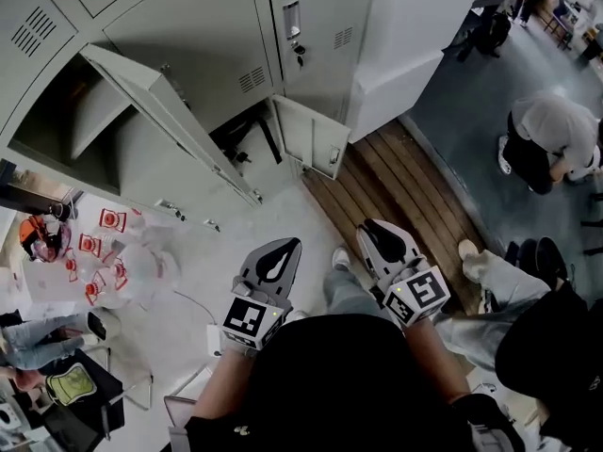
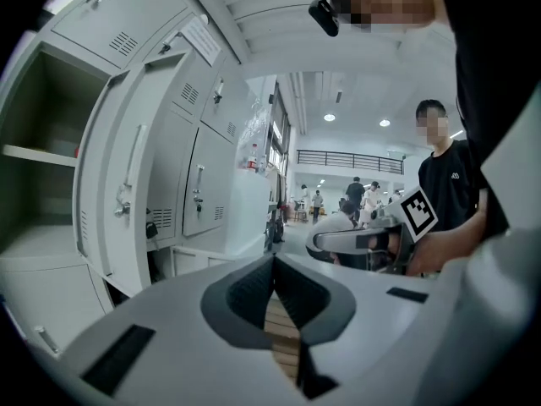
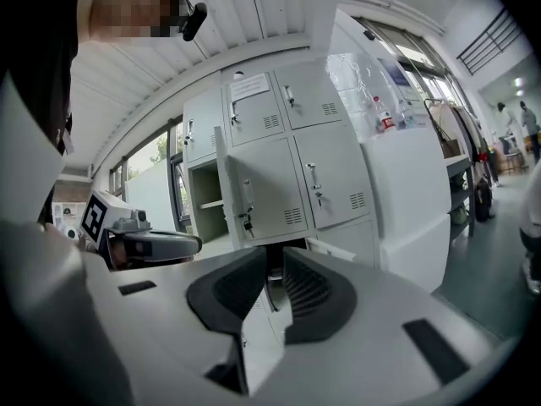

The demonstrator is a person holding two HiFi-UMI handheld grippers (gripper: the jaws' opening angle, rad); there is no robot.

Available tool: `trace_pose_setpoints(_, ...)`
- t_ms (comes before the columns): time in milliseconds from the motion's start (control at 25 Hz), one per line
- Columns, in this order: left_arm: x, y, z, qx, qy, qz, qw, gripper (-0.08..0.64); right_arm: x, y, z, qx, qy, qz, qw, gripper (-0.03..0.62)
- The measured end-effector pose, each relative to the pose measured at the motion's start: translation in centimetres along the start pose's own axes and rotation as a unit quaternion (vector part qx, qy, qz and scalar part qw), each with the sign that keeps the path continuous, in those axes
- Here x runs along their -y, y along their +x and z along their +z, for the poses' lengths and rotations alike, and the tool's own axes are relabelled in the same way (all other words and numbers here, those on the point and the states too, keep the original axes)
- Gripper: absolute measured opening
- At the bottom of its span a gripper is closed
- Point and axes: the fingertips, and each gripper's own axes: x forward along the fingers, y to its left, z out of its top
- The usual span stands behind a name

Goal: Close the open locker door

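In the head view a bank of grey lockers runs along the top. One tall locker door stands swung out, baring an empty compartment with a shelf. A small lower door hangs open too. Both grippers hover well short of the lockers, over the person's legs. My left gripper is shut with nothing in it, its tips touching. My right gripper is shut and holds nothing, with only a thin slit between its pads. The tall open door shows in both gripper views.
A white cabinet stands right of the lockers, with wooden slats on the floor before it. A person crouches at the far right. Clear bags of red-and-white packets lie at the left. Another person's leg and shoes are close on my right.
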Motion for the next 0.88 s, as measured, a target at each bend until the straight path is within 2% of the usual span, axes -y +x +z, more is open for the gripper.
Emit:
trace_pose_setpoints(400,-4.5,8.5,1.7,-0.032,-0.003,0.088,0.9956,0.021,10.1,8.1,0.1,-0.037,0.016,0.056,0.998,0.072)
trace_pose_setpoints(680,-6.6,10.9,1.6,-0.05,-0.016,0.148,0.9876,0.021,14.9,12.5,-1.6,-0.071,0.011,0.09,0.993,0.072)
trace_pose_setpoints(880,-6.9,11.0,0.4,-0.065,-0.026,0.167,0.9835,0.021,16.5,14.6,-3.2,-0.092,0.005,0.1,0.991,0.074)
